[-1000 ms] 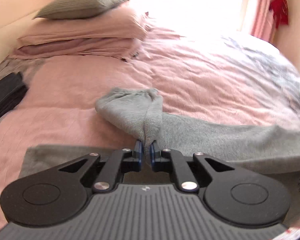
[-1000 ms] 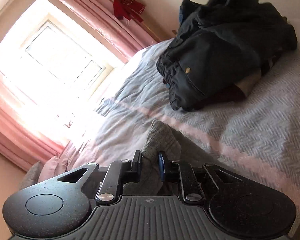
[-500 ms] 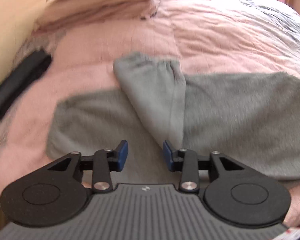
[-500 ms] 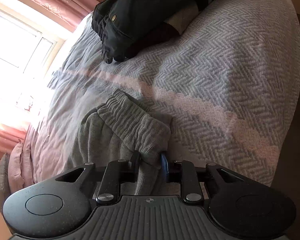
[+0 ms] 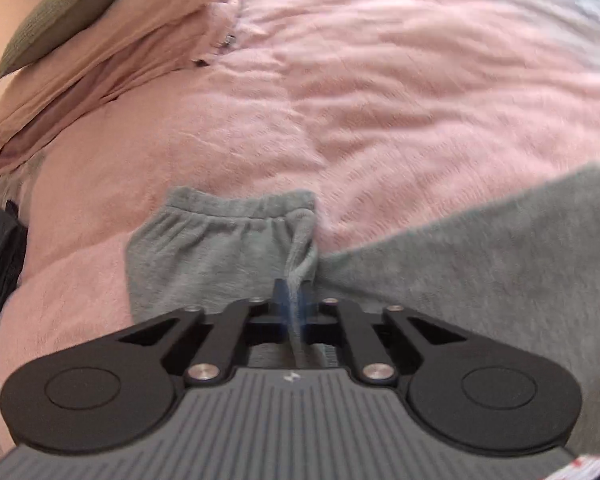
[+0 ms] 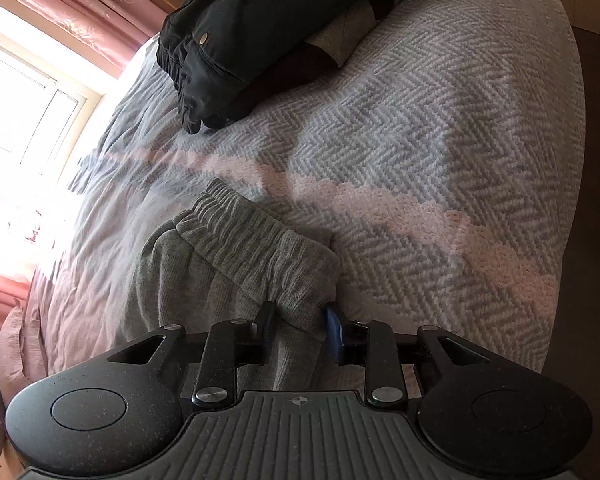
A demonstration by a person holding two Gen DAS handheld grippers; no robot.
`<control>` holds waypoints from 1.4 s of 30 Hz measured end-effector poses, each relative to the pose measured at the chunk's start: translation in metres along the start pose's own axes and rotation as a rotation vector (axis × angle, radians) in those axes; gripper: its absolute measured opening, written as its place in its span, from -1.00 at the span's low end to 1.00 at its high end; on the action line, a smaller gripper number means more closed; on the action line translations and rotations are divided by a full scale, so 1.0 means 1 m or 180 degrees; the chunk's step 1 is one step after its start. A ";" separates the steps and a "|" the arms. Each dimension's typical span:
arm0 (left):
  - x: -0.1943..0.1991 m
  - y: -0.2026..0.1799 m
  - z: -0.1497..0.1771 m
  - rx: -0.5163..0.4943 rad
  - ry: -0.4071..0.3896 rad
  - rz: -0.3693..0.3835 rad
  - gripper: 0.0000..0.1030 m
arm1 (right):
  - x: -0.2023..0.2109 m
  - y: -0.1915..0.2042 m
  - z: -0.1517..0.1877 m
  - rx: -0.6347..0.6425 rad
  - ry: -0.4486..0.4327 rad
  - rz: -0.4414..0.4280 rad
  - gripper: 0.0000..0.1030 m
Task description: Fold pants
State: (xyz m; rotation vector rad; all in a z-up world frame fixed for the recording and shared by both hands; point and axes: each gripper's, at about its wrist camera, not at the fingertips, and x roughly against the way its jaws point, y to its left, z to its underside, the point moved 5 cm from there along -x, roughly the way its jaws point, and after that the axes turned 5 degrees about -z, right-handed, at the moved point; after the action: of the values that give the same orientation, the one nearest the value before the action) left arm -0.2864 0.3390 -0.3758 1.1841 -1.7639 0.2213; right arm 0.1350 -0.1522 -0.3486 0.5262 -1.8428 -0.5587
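Observation:
The grey pants (image 5: 480, 272) lie across the pink duvet (image 5: 380, 100). One gathered cuff (image 5: 236, 216) is just ahead of my left gripper (image 5: 292, 300). That gripper is shut on a thin upright fold of the cuff's right edge. In the right wrist view the pants' elastic waistband (image 6: 256, 240) rests on the herringbone blanket (image 6: 440, 120). My right gripper (image 6: 298, 326) has the waistband's near corner between its fingers. Its jaws are opening, and the cloth still fills the gap and touches both pads.
Pink pillows (image 5: 112, 60) with a grey cushion (image 5: 60, 12) lie at the bed's head. A dark object (image 5: 0, 272) sits at the bed's left side. A heap of dark clothes (image 6: 268, 32) lies beyond the waistband. The bed's edge (image 6: 576, 140) drops off at right.
My left gripper let go of the leg, opened, dropped toward the cuff and shut on its edge. My right gripper sank, laying the waistband on the blanket, and its fingers spread a little.

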 end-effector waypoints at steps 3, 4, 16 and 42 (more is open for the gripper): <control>0.046 0.064 0.007 0.0852 -0.0402 -0.0070 -0.90 | 0.000 0.005 -0.001 0.0121 0.0017 0.0059 -0.52; 0.065 0.093 0.016 0.1247 -0.0518 -0.0086 -0.90 | 0.000 0.007 -0.002 0.0163 0.0019 0.0071 -0.53; 0.055 0.195 0.209 0.4251 0.0280 0.0371 -0.79 | 0.001 0.019 -0.012 0.0207 0.0065 0.0108 -0.56; 0.094 0.198 0.220 0.3324 0.0027 0.0156 -0.87 | 0.023 -0.003 -0.021 0.0094 -0.0097 -0.0288 -0.76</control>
State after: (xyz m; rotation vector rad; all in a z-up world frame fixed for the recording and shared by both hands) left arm -0.5828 0.2512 -0.3495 1.8235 -1.6737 1.2821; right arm 0.1479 -0.1705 -0.3272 0.6265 -1.8654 -0.6038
